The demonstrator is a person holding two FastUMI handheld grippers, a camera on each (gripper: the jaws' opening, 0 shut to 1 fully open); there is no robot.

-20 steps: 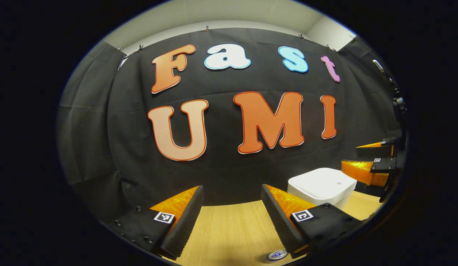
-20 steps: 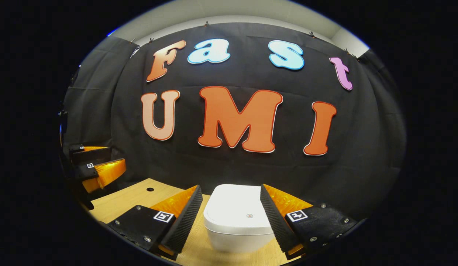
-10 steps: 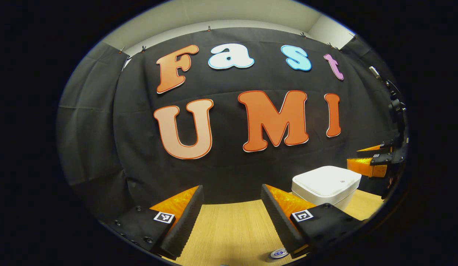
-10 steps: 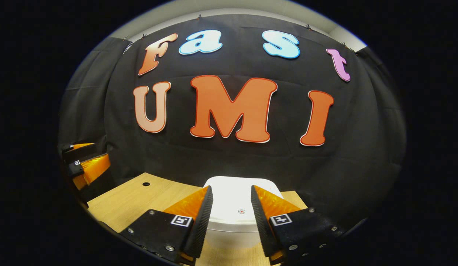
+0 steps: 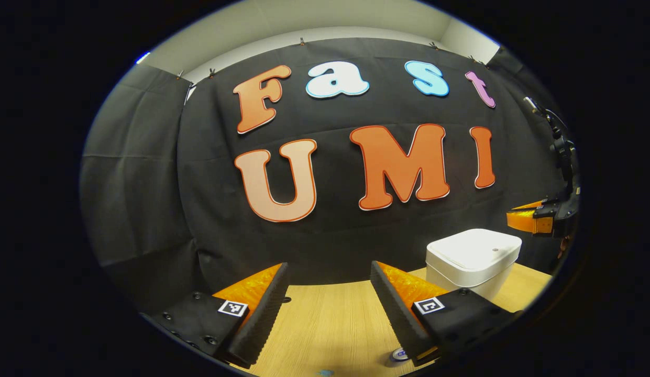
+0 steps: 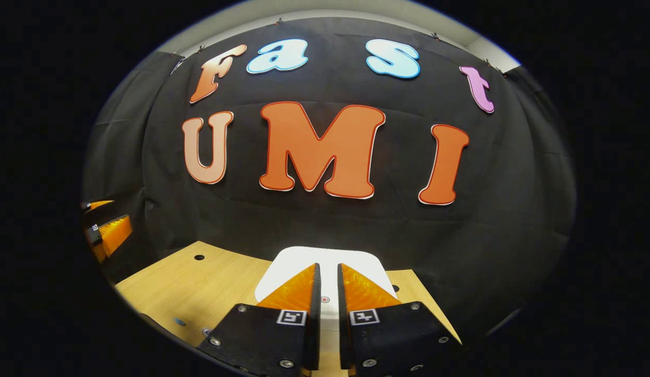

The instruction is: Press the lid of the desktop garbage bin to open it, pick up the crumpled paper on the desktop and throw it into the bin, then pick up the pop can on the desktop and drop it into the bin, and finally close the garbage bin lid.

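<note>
The white desktop bin (image 5: 474, 256) stands on the wooden table at the right of the left gripper view, its lid down. My left gripper (image 5: 329, 264) hovers open over bare table, left of the bin, holding nothing. The silver top of the pop can (image 5: 399, 355) peeks out by its right finger at the bottom edge. My right gripper (image 6: 328, 266) is shut, with only a thin slit between its fingers, right above the bin lid (image 6: 296, 259); contact with the lid cannot be told. It also shows far right as the right gripper (image 5: 537, 220), above the bin.
The wooden table (image 6: 199, 285) has a small round hole (image 6: 199, 257) toward the back left. The black cloth wall stands close behind the bin. The left gripper (image 6: 107, 235) shows at the far left of the right gripper view.
My right gripper has shut from wide open and moved forward and down over the bin lid. The left gripper has drifted slightly and stays open.
</note>
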